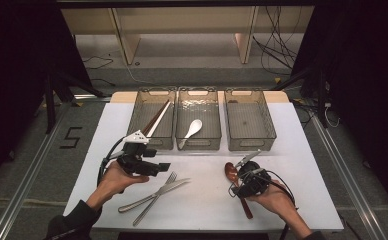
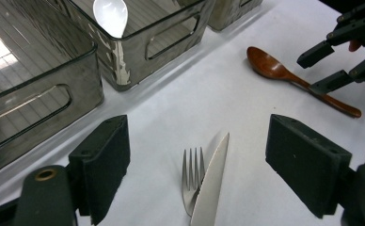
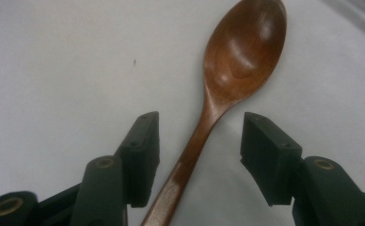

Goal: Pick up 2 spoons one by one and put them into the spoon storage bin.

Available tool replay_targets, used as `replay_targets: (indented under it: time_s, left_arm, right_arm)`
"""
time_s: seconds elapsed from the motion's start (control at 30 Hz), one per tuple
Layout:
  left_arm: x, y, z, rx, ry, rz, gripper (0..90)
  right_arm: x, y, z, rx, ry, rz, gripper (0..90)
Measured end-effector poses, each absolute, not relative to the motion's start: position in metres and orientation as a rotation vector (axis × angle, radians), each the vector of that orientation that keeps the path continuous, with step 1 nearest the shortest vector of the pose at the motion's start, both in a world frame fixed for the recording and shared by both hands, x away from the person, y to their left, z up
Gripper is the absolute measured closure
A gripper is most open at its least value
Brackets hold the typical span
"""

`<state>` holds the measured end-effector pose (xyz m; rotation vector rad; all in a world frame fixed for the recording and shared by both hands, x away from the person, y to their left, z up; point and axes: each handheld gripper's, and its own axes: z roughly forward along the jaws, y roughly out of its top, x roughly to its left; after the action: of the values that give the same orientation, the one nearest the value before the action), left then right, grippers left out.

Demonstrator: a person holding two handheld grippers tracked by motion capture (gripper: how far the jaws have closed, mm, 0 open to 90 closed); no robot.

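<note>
The right claw (image 3: 197, 160) hangs low over the wooden spoon (image 3: 227, 94), its jaws spread and set one to each side of the handle just below the bowl, touching neither side as far as the right gripper view tells. The spoon lies flat on the white tabletop (image 1: 302, 150), in front of the gap between the middle bin (image 1: 198, 125) and the right bin (image 1: 249, 125); its long axis runs from the bowl at the far end back toward the person, nearly along the claw's own line of sight. Closing the jaws would therefore pinch across the handle. The left claw (image 2: 197, 165), also spread, points at the fork (image 2: 192, 181) and knife (image 2: 213, 183) that lie crossed on the tabletop, well apart from the spoon; the right hand (image 1: 274, 197) is plainly the nearer.
</note>
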<state>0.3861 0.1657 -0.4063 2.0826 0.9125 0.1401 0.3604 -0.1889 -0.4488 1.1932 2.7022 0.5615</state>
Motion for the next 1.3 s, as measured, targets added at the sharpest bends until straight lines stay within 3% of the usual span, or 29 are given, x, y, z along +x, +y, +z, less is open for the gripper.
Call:
replay_targets:
  time_s: [0.97,1.3]
  left_arm:
    - [0.367,0.181,-0.411,2.072,0.894,0.164,19.2]
    - [0.364,0.185,-0.413,2.056,0.904,0.175,19.5]
  right_arm:
    - [0.368,-0.182,-0.458,1.157,2.747,0.414,81.1]
    - [0.367,-0.185,-0.453,1.139,2.733,0.473,82.2]
